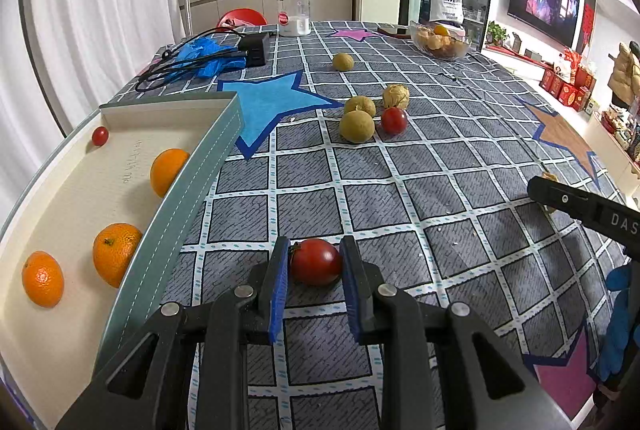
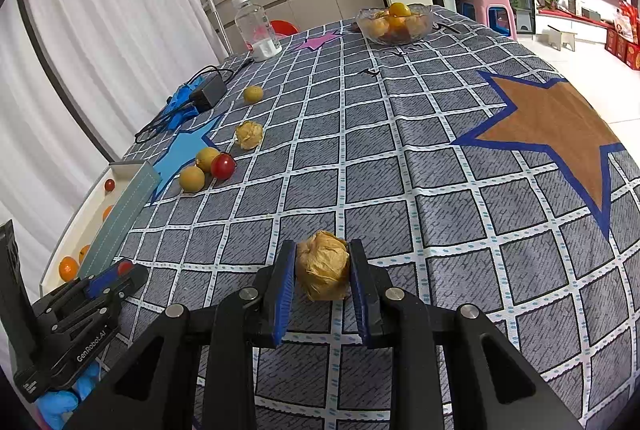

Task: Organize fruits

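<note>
I have both tools pinched onto fruit at the same moment. The left tool [image 1: 315,276] has its blue pads closed against the sides of a cherry tomato [image 1: 316,262], which sits at cloth level on the counter [image 1: 440,170], just beside the wall of the tray [image 1: 192,190]. The right tool [image 2: 322,276] is closed on a papery husk fruit [image 2: 323,266], squeezing its wrapper lightly; that one lies further out toward the middle of the cloth. I judge I am gripping each at its widest part so it cannot roll away, and that the tomato is the nearer drop, since the tray is right beside it.

Counting what I see from the left wrist view: inside the tray there are three oranges [image 1: 116,254] and one small red tomato [image 1: 100,135] at the far end. Loose on the cloth I count three round yellow-green fruits [image 1: 357,126], one more husk fruit [image 1: 396,96] and one more cherry tomato [image 1: 394,120], the last few clustered together beside the blue star. At the far edge a glass bowl [image 2: 394,24] already holds several husk fruits and a yellow one on top; I cannot count them exactly. I take the bowl as the place for husk fruit.
</note>
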Demonstrator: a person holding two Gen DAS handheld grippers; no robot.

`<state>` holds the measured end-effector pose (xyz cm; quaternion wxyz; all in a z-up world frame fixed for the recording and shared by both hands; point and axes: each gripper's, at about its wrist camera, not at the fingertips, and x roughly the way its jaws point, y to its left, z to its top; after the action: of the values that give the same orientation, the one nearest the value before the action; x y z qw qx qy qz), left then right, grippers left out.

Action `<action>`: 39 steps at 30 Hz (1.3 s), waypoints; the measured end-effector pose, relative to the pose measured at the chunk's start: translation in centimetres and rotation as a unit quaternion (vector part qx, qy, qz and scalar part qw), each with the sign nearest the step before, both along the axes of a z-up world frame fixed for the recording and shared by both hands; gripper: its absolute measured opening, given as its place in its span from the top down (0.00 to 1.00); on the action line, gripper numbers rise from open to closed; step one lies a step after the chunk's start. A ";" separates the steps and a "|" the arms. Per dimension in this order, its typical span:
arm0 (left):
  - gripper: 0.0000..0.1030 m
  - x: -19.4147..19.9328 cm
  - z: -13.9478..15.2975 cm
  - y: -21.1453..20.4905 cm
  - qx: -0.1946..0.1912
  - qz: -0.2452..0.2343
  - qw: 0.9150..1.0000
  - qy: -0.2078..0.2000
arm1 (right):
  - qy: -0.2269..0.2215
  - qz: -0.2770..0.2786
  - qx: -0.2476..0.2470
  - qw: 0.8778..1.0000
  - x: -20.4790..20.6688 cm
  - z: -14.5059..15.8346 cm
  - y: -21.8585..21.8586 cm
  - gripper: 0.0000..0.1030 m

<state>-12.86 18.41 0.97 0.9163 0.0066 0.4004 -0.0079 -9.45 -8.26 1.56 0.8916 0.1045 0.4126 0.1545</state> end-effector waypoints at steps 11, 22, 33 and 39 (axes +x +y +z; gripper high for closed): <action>0.74 0.0 0.0 0.0 0.000 0.000 1.000 0.000 | 0.000 0.000 -0.001 1.000 0.0 0.0 0.1 0.74; 0.74 0.0 0.0 0.0 0.000 0.000 1.000 0.000 | -0.002 0.001 0.002 1.000 0.0 -0.1 0.1 0.74; 0.74 0.0 0.0 -0.1 0.001 -0.001 1.000 0.000 | -0.008 0.003 0.009 1.000 -0.3 0.2 -0.3 0.74; 0.74 0.0 0.0 -0.1 0.001 -0.001 1.000 0.000 | -0.008 0.003 0.012 1.000 -0.3 0.2 -0.4 0.74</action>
<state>-12.87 18.33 0.95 0.9164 0.0077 0.4001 -0.0087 -9.75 -8.64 1.80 0.8933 0.1122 0.4036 0.1631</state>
